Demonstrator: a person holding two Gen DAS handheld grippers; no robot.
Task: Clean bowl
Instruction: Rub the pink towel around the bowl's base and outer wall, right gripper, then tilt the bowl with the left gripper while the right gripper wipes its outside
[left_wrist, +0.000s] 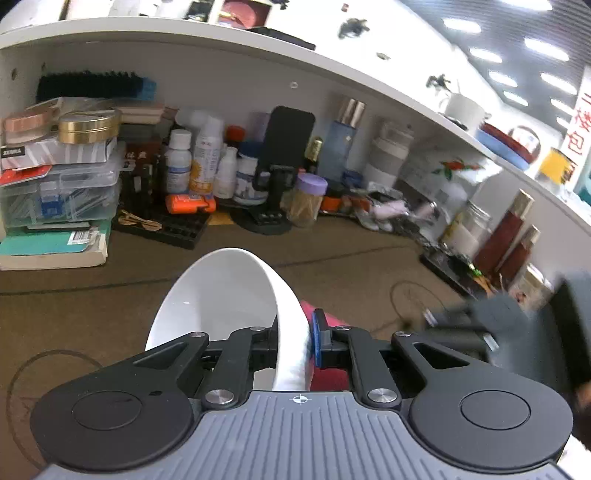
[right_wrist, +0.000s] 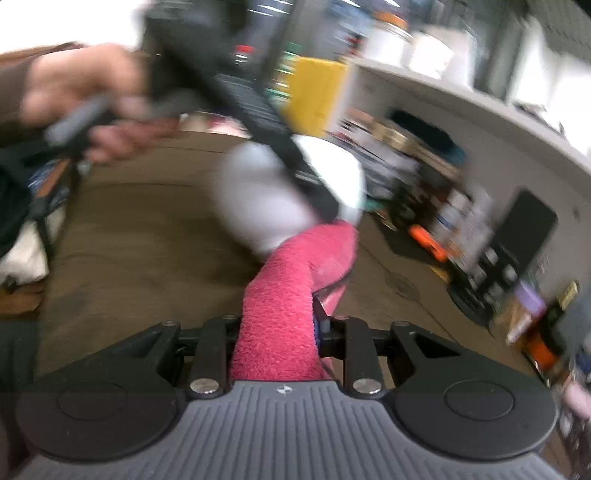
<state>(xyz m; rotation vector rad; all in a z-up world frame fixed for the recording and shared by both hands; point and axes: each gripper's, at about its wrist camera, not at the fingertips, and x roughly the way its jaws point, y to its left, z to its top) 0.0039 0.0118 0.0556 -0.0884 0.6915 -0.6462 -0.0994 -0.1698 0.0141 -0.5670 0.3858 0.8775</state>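
Note:
My left gripper is shut on the rim of a white bowl, held tilted on its side above the brown table. A bit of pink cloth shows behind the bowl's outer wall. My right gripper is shut on a pink fluffy cloth, whose far end touches the outside of the white bowl. The left gripper, held in a hand, also shows in the blurred right wrist view. The right gripper body shows blurred at the right of the left wrist view.
A white shelf unit stands at the table's back, crowded with bottles, a clear plastic box, a black phone on a stand, jars and books. Bare brown table top lies below the bowl.

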